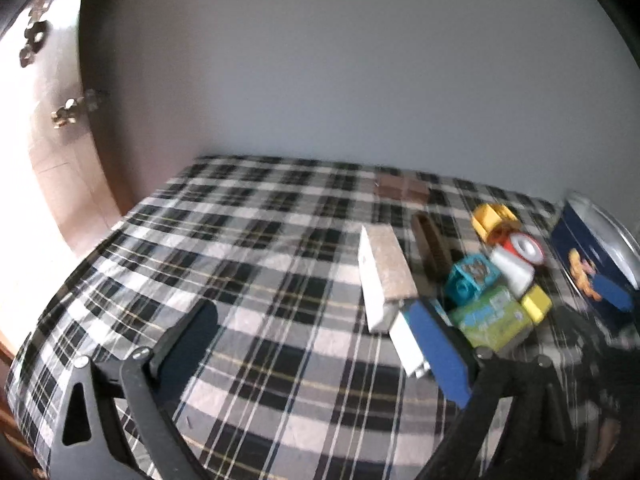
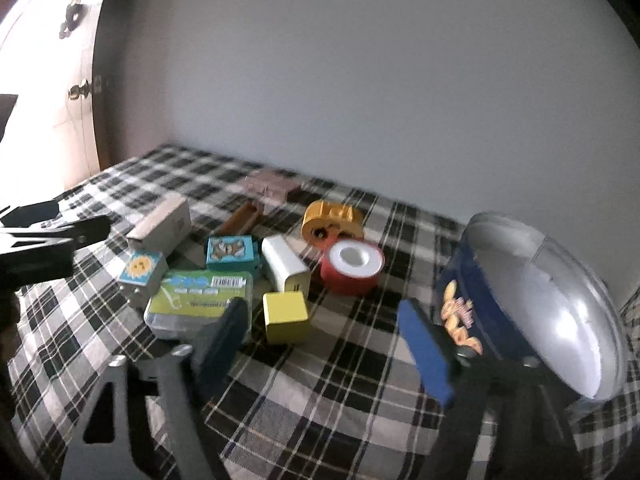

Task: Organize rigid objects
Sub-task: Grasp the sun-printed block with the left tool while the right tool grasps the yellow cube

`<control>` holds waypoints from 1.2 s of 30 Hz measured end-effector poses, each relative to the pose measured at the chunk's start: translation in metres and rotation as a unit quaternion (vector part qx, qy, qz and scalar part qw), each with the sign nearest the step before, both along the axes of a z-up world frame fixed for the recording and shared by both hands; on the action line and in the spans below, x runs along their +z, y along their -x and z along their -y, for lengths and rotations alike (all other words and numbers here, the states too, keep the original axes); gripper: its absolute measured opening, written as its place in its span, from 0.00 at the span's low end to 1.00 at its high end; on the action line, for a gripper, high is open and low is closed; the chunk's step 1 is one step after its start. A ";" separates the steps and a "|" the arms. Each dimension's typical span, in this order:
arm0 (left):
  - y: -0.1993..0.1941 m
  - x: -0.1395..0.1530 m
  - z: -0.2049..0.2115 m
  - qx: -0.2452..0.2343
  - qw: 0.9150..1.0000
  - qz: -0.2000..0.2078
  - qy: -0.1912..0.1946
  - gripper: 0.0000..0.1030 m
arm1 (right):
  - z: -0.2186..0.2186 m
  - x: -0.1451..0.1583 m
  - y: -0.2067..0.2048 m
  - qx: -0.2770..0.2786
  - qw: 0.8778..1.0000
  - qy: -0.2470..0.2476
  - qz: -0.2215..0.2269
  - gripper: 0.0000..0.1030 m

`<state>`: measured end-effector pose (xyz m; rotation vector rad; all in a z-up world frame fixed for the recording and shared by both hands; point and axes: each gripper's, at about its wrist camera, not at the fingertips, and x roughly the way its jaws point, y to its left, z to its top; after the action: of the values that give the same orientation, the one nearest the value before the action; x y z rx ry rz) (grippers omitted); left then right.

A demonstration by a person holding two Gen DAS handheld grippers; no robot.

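Observation:
Small rigid objects lie clustered on a plaid tablecloth [image 2: 340, 384]: a green flat box [image 2: 196, 296], a yellow cube [image 2: 286, 316], a white charger block [image 2: 285, 264], a teal cartoon cube [image 2: 231, 251], a red tape roll [image 2: 352, 266], a yellow toy [image 2: 332, 220], a sun-print cube [image 2: 142, 270] and a grey box [image 2: 162, 226]. A blue round tin [image 2: 476, 308] lies tipped with its silver lid [image 2: 560, 308] open. My right gripper [image 2: 324, 340] is open and empty above the cloth, between the cube and the tin. My left gripper [image 1: 316, 344] is open and empty, left of the cluster [image 1: 488, 276].
A brown flat piece [image 2: 272, 186] and a brown bar [image 2: 240, 220] lie behind the cluster. A grey wall backs the table. A door with a knob [image 2: 78, 90] stands at the left. The left gripper shows in the right wrist view [image 2: 48, 232].

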<state>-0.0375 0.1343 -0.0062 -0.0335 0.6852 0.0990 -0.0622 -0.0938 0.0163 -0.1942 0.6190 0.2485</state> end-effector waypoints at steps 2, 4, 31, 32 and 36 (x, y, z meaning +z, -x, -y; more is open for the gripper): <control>0.003 -0.002 0.003 -0.021 1.000 -0.009 -0.002 0.95 | 0.001 -0.004 -0.009 0.008 1.000 -0.006 -0.024 0.72; 0.007 -0.003 0.008 -0.042 0.999 -0.013 -0.007 0.95 | -0.003 -0.012 -0.022 0.016 0.998 -0.009 -0.055 0.71; -0.032 -0.028 0.027 0.004 0.994 -0.070 0.081 0.72 | 0.017 0.008 -0.017 -0.009 0.999 -0.044 -0.012 0.31; -0.032 -0.030 0.023 0.001 0.993 -0.075 0.089 0.61 | 0.018 0.008 -0.017 -0.007 0.999 -0.044 -0.011 0.31; -0.031 -0.037 0.012 -0.006 0.993 -0.095 0.076 0.47 | 0.016 0.011 -0.013 0.000 0.999 -0.047 -0.007 0.31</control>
<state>-0.0064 0.1219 -0.0434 -0.1676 0.8816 0.0385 -0.0494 -0.1099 0.0274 -0.1016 0.6197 0.2779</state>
